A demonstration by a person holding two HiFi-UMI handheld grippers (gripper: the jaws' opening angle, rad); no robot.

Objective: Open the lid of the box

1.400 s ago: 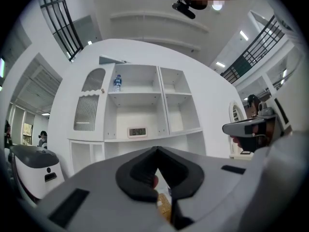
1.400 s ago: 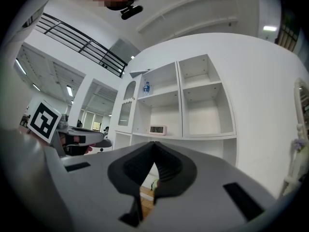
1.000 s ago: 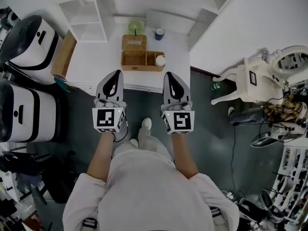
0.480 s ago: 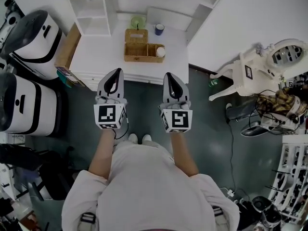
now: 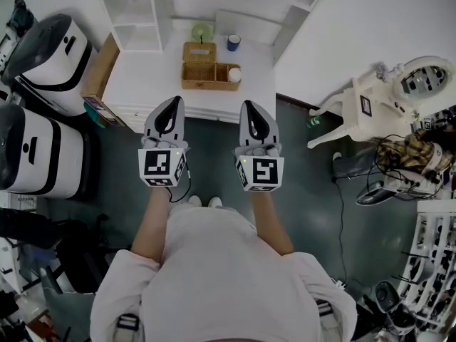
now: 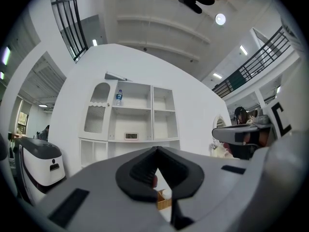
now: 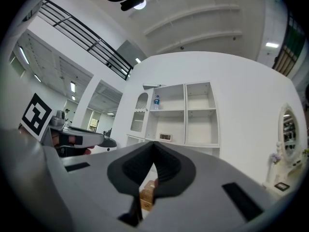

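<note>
A wicker box [image 5: 210,75] stands on the white table [image 5: 142,84]. Its woven lid [image 5: 199,53] lies shut over the back part, and a white object [image 5: 234,75] sits in the open front right compartment. My left gripper [image 5: 173,104] and right gripper [image 5: 250,105] hover side by side at the table's front edge, short of the box, both shut and empty. A sliver of the box [image 6: 164,199] shows under the meeting jaws in the left gripper view. The right gripper view also shows the box [image 7: 147,192] below the closed tips.
A green cup [image 5: 201,32] and a blue cup [image 5: 234,42] stand behind the box. White shelves [image 5: 135,13] rise at the back. Two white-and-black machines [image 5: 50,55] and a cardboard box [image 5: 100,77] line the left. A white chair [image 5: 363,112] and cables fill the right.
The person's feet have come together. Both grippers moved together, still shut, and the table with the box now sits slightly higher in the head view.
</note>
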